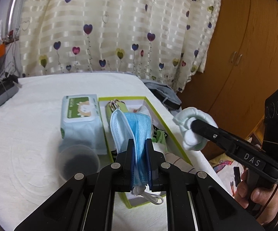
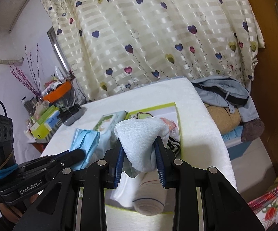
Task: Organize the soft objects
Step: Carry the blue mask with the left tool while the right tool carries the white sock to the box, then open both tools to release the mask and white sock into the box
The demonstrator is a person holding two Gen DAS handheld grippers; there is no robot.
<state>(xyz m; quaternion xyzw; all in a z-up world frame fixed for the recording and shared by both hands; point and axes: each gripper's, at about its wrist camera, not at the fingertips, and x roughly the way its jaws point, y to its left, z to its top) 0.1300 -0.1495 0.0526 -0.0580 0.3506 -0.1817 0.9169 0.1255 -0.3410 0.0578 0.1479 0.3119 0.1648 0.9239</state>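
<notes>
In the left wrist view the left gripper [image 1: 139,144] reaches up from the bottom middle of the frame and tips down toward the bed. Its two blue pads are squeezed tight on a stack of blue face masks [image 1: 131,132]. The masks are thin, soft and folded flat, and their white ear loops [image 1: 152,196] hang out below the pads. The masks stick up over the green-edged box [image 1: 174,134] in the middle of the frame.

The right gripper [image 1: 193,124] comes in from the right side of that frame, with a person's hand [image 1: 260,194] around its black handle at the lower right. It points up and to the left. It is clamped on a white sock bundle [image 1: 192,129], puffy and round like a little cloud, just past the box's right edge.

In the right wrist view the right gripper [image 2: 140,154] fills the bottom middle, and its ribbed blue pads press into both sides of the sock bundle [image 2: 139,140]. The cloth looks knitted and squishy. Below it in the box lies a rolled sock [image 2: 150,200] with a thin dark stripe.

A soft pack of wet wipes [image 1: 81,123] lies left of the box on the fluffy white blanket [image 1: 23,134]. A see-through plastic cup [image 1: 79,163] stands in front of the wipes. A cream curtain [image 1: 110,28] with hearts hangs behind.
</notes>
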